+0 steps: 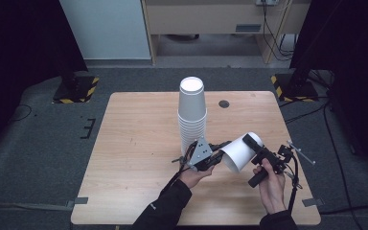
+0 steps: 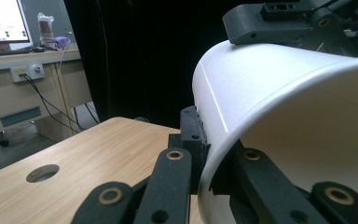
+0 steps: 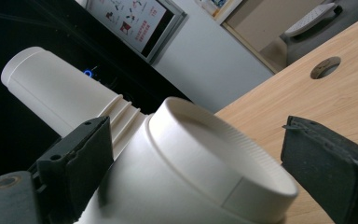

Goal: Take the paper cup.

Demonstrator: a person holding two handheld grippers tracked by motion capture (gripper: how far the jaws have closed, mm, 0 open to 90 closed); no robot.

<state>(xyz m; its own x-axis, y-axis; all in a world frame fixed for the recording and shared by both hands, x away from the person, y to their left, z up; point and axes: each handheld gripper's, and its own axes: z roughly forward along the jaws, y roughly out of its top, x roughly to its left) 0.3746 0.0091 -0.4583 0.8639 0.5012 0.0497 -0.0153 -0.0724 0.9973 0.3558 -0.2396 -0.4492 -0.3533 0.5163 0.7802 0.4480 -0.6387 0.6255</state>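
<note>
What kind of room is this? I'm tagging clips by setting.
Probably a lab or recording workspace, not a home: a wooden table ringed by black curtains, hazard-striped stand bases on grey carpet, and a computer monitor on a side desk.

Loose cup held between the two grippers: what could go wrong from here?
1. The left gripper pinches only the thin rim of the cup; that wall may crease or slip out.
2. The right gripper has a visible gap at one pad, so it may not yet carry the cup.
3. The tall cup stack stands close behind; a swing could topple it.
</note>
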